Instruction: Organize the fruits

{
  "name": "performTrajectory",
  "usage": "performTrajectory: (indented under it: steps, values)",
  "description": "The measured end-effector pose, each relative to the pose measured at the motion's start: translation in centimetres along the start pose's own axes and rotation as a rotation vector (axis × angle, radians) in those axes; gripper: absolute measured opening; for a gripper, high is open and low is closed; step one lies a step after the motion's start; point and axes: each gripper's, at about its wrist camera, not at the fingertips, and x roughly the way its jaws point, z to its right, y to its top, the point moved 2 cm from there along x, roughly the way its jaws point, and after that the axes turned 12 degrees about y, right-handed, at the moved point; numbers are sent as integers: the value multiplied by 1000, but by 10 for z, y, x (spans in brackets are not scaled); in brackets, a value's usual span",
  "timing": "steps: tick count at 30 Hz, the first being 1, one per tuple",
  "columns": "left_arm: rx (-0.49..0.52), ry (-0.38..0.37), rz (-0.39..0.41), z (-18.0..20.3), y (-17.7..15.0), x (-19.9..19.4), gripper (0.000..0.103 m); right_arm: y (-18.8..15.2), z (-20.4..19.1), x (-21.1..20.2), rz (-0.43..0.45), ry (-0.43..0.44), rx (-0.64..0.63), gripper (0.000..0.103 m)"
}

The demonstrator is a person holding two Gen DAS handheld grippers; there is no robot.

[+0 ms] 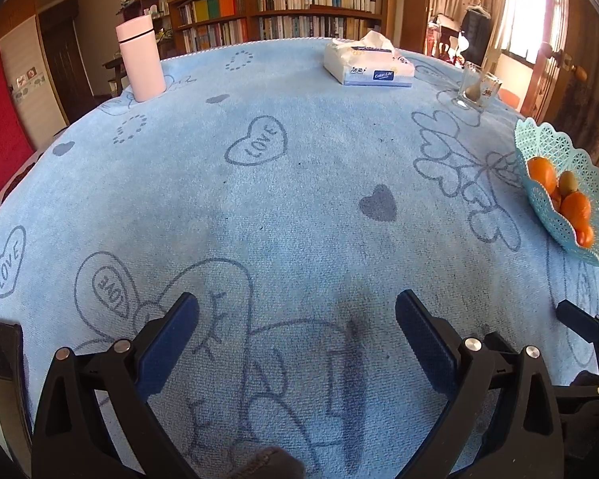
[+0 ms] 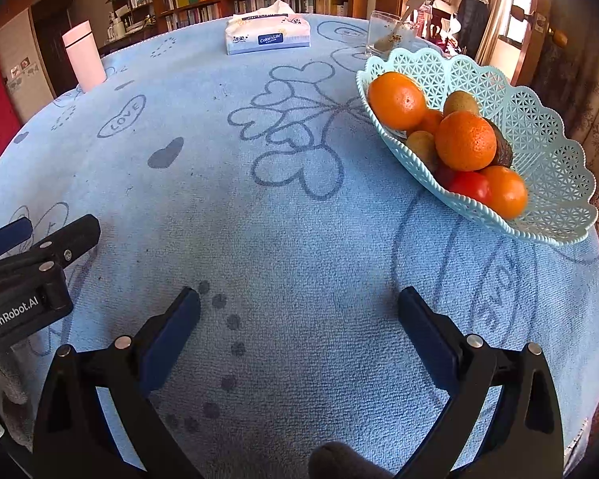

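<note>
fruits: oranges (image 2: 465, 145), kiwis (image 2: 460, 102) and a red fruit (image 2: 471, 187), all piled in the pale blue lattice basket (image 2: 539, 151). basket stands on the table (image 2: 291, 219), which is covered by a blue heart-print cloth. beyond the basket: a glass (image 2: 383, 34), just behind it; a tissue pack (image 2: 268, 34), further left; a pink bottle (image 2: 84, 56), far left. left tool (image 1: 297, 315): wide open, empty, well left of the basket. right tool (image 2: 299, 311): wide open, empty, near the basket's front.
</note>
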Motion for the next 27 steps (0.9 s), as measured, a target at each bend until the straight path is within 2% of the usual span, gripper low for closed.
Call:
performTrajectory:
  steps: [6, 14, 20, 24, 27]
  values:
    - [100, -61, 64, 42, 21, -22, 98, -4, 33, -33, 88, -113, 64, 100]
    - [217, -112, 117, 102, 37, -42, 98, -1, 88, -69, 172, -211, 163, 100]
    - [241, -163, 151, 130, 47, -52, 98, -4, 108, -74, 176, -239, 206, 100]
    - [256, -157, 203, 140, 51, -60, 98, -6, 109, -72, 173, -237, 214, 100]
    - [277, -161, 214, 146, 50, -63, 98, -6, 109, -71, 168, -231, 219, 100]
